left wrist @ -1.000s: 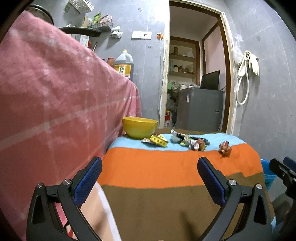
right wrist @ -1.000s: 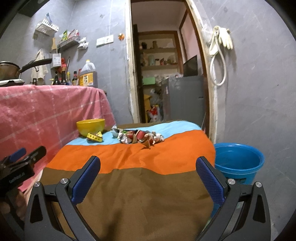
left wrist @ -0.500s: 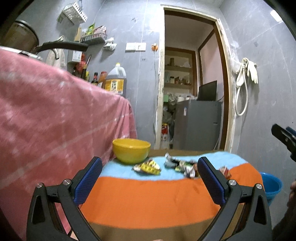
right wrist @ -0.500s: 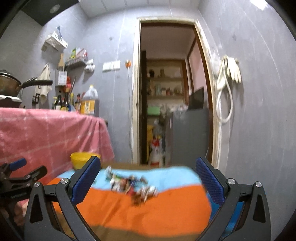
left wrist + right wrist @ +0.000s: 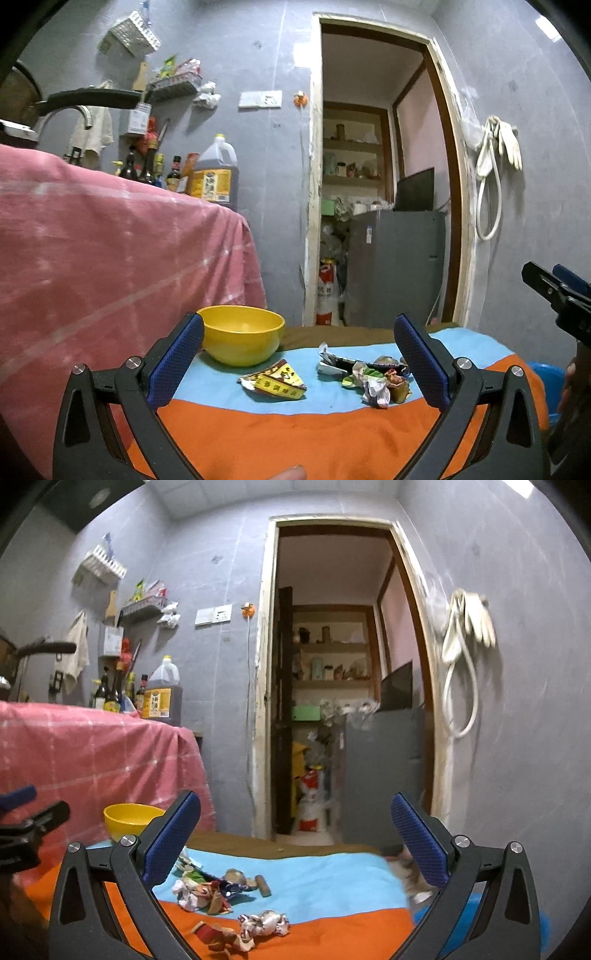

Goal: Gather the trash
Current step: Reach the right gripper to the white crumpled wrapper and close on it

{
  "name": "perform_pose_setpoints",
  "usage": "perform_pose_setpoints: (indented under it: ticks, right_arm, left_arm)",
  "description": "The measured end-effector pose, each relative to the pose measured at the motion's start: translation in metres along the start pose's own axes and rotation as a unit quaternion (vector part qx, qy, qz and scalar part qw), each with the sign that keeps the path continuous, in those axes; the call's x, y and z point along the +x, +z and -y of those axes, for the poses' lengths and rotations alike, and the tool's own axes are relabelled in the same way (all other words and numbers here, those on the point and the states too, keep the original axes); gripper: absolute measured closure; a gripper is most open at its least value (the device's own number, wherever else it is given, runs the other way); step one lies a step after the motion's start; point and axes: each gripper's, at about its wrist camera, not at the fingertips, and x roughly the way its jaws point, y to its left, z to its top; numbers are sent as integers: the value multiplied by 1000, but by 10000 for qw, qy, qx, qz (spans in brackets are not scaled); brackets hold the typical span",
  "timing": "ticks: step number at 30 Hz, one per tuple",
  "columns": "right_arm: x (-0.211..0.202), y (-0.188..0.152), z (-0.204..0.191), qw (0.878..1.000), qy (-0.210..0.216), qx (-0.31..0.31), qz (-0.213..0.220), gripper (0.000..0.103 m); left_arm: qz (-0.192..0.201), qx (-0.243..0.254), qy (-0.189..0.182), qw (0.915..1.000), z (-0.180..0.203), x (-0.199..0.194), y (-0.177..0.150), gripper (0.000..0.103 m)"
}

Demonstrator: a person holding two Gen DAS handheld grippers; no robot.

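Note:
Crumpled wrappers lie on the far, light-blue band of the striped tablecloth [image 5: 295, 435]. In the left wrist view a flat yellow wrapper [image 5: 275, 382] lies in front of a yellow bowl [image 5: 242, 339], and a pile of crumpled trash [image 5: 373, 376] sits to its right. My left gripper [image 5: 297, 354] hovers open and short of them, holding nothing. In the right wrist view the trash pile [image 5: 207, 886] and a loose crumpled wrapper [image 5: 264, 923] lie low between the fingers of my open, empty right gripper [image 5: 295, 827]. Each gripper shows at the edge of the other's view.
A counter draped in pink cloth [image 5: 110, 258] rises along the table's left side, with bottles and an oil jug [image 5: 214, 173] on top. A blue bin [image 5: 546, 384] stands past the table's right edge. Behind the table are a doorway and a grey cabinet [image 5: 395, 266].
Both grippers have moved forward over the table toward the trash and tilted upward, so the wall and doorway fill more of each view. Both stay open.

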Motion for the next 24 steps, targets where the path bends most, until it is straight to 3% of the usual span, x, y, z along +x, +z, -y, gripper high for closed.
perform_pose_setpoints:
  ticks: [4, 8, 13, 16, 19, 21, 24]
  right_arm:
    - [16, -11, 12, 9991, 184, 163, -344, 0]
    - [33, -24, 18, 9961, 0, 159, -871, 0]
    - [49, -37, 24, 9886, 29, 304, -1474, 0]
    - [56, -45, 23, 9833, 50, 323, -1790, 0]
    - [63, -54, 22, 9770, 153, 354, -2099, 0]
    - [67, -60, 20, 9732, 217, 388, -2257, 0]
    - [73, -65, 15, 9686, 326, 378, -2437, 8]
  left_arm:
    - [-525, 150, -131, 9984, 10, 30, -4, 2]
    - [-1057, 244, -223, 9938, 19, 57, -13, 2]
    - [-2048, 146, -481, 9775, 21, 96, -28, 2]
    - [-2412, -132, -601, 9685, 17, 108, -35, 3]
    - [-2629, -392, -854, 9603, 13, 114, -39, 9]
    - [-2769, -401, -1040, 9544, 16, 117, -41, 19]
    - [-2931, -273, -1227, 9478, 24, 122, -43, 32]
